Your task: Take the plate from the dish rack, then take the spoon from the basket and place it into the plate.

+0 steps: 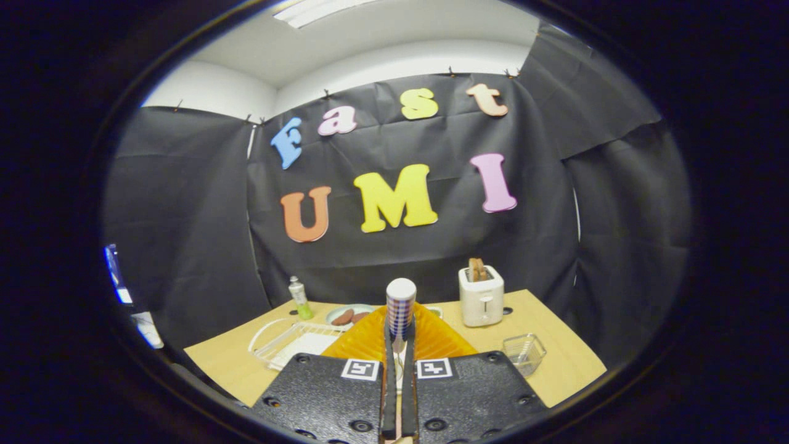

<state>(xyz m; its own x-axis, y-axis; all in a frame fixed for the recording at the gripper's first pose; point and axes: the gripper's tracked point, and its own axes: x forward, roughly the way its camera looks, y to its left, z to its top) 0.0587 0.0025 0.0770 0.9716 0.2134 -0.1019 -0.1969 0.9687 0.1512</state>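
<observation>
Gripper view, and two friends talk.

"Where is the spoon (400, 301)?"

"Right in the claw (399, 327). The two fingers (388, 370) are pressed nearly together and pinch the spoon between them. Its thick end, with little blue and white squares and a white top, sticks out past the fingertips at 12 o'clock."

"Which way does the spoon point?"

"Its long side runs straight along the fingers, away from the claw, toward the black wall. The part down between the fingers is mostly hidden."

"And the orange plate (437, 339)?"

"It lies on the table (555, 320) just under and ahead of the fingertips. The spoon is over it. I cannot tell if they touch."

"What else holds things?"

"The white dish rack (290, 342) sits at 10 o'clock from the claw. The see-through basket (524, 353) sits at 2 o'clock. A pale dish (336, 311) beyond the rack, at 11 o'clock, has brown food (343, 317) on it. The white toaster (481, 299) at 1 o'clock has toast (476, 269) poking up out of its slot. A small green bottle (300, 298) stands upright at 11 o'clock, near the wall."
</observation>
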